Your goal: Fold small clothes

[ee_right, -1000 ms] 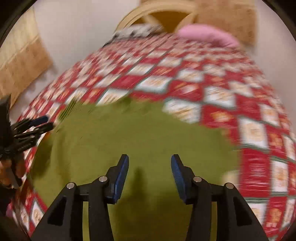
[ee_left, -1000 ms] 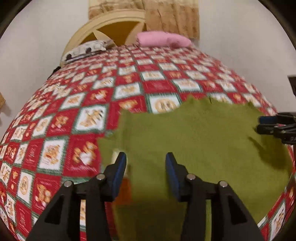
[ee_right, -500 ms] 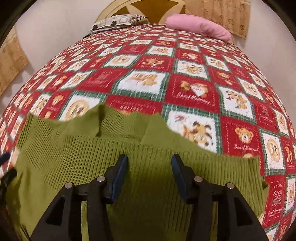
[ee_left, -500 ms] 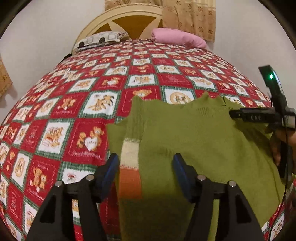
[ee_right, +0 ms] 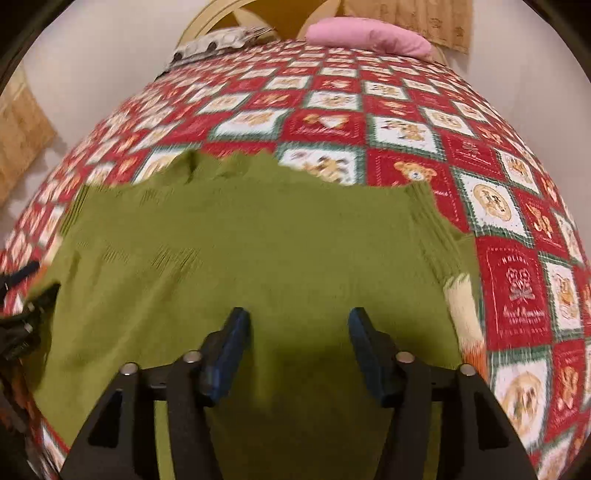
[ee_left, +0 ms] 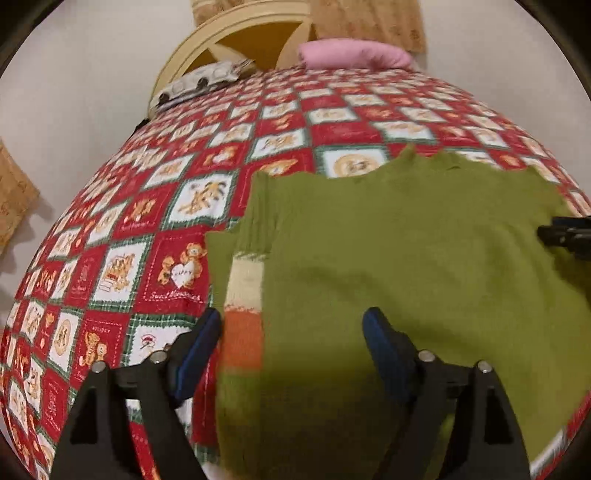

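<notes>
A small olive-green knitted sweater (ee_left: 406,251) lies spread flat on a bed, with a cream and orange striped sleeve (ee_left: 243,306) folded in along its left side. My left gripper (ee_left: 291,332) hovers over that sleeve edge, jaws opening wide, with nothing pinched between the blue pads. In the right wrist view the same sweater (ee_right: 258,251) fills the middle. My right gripper (ee_right: 299,332) hangs above its green body, jaws also opening and holding nothing. A striped sleeve (ee_right: 465,310) shows at the sweater's right edge. The right gripper's tip (ee_left: 565,236) appears at the left view's right edge.
The bed is covered by a red, white and green teddy-bear quilt (ee_left: 155,229). A pink pillow (ee_left: 351,55) and a patterned pillow (ee_left: 207,79) lie at the headboard (ee_left: 236,29). White walls surround the bed. The left gripper (ee_right: 18,306) shows at the right view's left edge.
Both grippers have opened wider and sunk closer to the sweater. The sweater, blurred and shifting a second ago, now lies flat with its striped sleeve showing.
</notes>
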Motion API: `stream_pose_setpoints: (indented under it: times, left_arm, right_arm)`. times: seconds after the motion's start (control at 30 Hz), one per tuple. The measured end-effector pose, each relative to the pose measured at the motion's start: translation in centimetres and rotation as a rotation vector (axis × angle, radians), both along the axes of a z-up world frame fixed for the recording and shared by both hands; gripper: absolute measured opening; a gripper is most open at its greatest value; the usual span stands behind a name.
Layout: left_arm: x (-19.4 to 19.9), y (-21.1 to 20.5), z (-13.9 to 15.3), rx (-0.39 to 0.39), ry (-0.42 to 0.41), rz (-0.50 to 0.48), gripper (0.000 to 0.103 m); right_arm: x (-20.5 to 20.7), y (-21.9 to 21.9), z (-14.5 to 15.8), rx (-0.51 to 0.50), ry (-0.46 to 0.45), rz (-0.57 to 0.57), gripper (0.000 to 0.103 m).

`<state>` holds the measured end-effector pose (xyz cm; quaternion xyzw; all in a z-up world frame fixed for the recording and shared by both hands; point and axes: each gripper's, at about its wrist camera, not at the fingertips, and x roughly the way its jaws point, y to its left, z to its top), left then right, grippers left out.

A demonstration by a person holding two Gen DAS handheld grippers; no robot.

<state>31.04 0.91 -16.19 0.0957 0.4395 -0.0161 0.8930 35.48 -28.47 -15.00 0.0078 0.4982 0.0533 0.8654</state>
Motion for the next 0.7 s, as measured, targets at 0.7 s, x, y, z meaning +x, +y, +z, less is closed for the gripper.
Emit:
stream_pose_setpoints:
  times: [0.7]
  left_arm:
    - [-1.9, 2.1, 0.0, -0.057, -0.032, 0.014, 0.092]
  right_arm:
    - [3.7, 11.7, -0.6, 0.002, -0.001, 0.121, 0.057]
